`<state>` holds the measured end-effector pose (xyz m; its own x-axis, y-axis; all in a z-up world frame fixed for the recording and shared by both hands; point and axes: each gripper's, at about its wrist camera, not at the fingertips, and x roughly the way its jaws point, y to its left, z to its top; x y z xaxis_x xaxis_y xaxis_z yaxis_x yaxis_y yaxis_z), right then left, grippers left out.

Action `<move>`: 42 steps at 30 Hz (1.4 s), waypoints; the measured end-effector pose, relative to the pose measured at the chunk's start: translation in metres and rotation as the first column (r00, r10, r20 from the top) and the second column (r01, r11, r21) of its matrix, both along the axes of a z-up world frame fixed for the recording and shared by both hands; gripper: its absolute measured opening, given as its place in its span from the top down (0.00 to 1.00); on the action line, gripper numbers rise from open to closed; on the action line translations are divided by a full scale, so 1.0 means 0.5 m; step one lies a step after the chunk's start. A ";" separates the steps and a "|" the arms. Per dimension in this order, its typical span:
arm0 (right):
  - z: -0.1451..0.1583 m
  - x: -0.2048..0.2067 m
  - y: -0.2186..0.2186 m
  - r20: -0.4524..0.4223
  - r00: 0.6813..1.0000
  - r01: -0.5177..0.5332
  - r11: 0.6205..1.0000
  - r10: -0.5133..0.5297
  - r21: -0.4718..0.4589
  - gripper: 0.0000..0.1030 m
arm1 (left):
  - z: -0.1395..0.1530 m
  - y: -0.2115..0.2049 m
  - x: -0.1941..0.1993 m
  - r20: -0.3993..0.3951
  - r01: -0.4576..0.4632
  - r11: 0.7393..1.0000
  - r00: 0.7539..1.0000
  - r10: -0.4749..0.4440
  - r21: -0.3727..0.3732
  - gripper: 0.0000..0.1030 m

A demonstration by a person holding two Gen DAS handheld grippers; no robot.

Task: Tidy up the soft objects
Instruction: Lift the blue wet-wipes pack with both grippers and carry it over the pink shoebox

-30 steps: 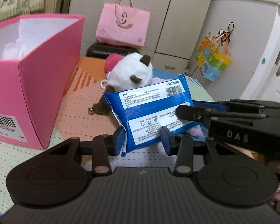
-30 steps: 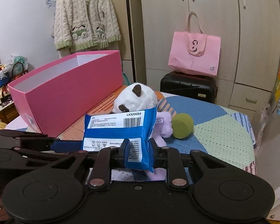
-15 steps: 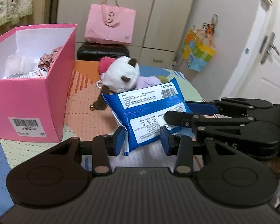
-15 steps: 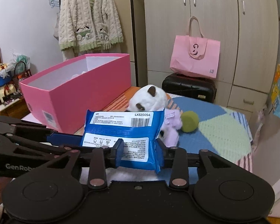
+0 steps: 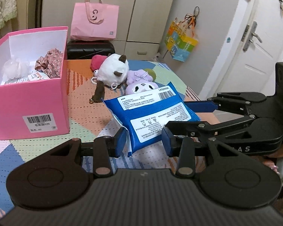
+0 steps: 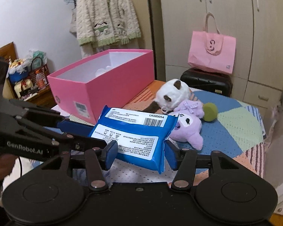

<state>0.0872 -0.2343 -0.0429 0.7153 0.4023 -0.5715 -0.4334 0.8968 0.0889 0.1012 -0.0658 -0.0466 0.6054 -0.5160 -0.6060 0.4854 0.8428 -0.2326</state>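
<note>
Left wrist view: left gripper has its fingers clenched on the near end of the blue wipes pack, which is held in the air above the patterned tabletop, near the pink box. Box is open-topped w/ a floral cloth and white soft bits already inside. Right gripper comes in from the side; its fingers straddle the pack's far end.

Right wrist view: right gripper has just been opening; pack sits between its fingers but the pads look clear of it, so released. Left one carries the load alone. White plush, purple plush and green ball lie on the tabletop beyond.

Advice: pull the right gripper straight back so it doesn't snag the wrapper's crimped edge. Left grip is at one end only, so the pack will likely droop; keep it level, swing over the box rim, lower in, then let go.
</note>
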 end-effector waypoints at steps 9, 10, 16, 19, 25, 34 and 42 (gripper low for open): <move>0.035 -0.047 0.055 0.048 0.997 -0.050 0.994 0.055 -0.096 0.42 | 0.027 0.035 -0.034 -0.027 0.046 0.998 0.999 -0.045 0.038 0.62; 0.038 -0.053 0.062 0.051 0.997 -0.059 0.993 0.064 -0.102 0.42 | 0.030 0.042 -0.039 -0.035 0.049 0.998 0.998 -0.047 0.043 0.62; 0.068 -0.081 0.108 0.067 0.991 -0.112 0.987 0.120 -0.111 0.42 | 0.057 0.083 -0.071 -0.067 0.065 0.994 0.996 -0.059 0.089 0.62; 0.085 -0.092 0.132 0.080 0.986 -0.138 0.984 0.147 -0.114 0.42 | 0.076 0.104 -0.082 -0.082 0.064 0.992 0.995 -0.056 0.107 0.62; 0.124 -0.092 0.179 0.104 0.976 -0.179 0.979 0.190 -0.099 0.42 | 0.132 0.155 -0.099 -0.028 0.026 0.988 0.999 -0.022 0.151 0.62; 0.174 -0.032 0.221 0.139 0.966 -0.211 0.976 0.217 -0.056 0.40 | 0.188 0.214 -0.079 0.057 -0.028 0.986 0.998 0.019 0.163 0.62; 0.175 0.058 0.262 0.156 0.959 -0.235 0.971 0.237 -0.030 0.43 | 0.197 0.260 -0.018 0.154 -0.118 0.981 0.984 0.094 0.157 0.62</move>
<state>0.1159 -0.1031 0.0444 0.6820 0.5649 -0.4645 -0.6406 0.7679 -0.0066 0.0920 0.0642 0.0517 0.7393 -0.3446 -0.5786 0.4095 0.9121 -0.0199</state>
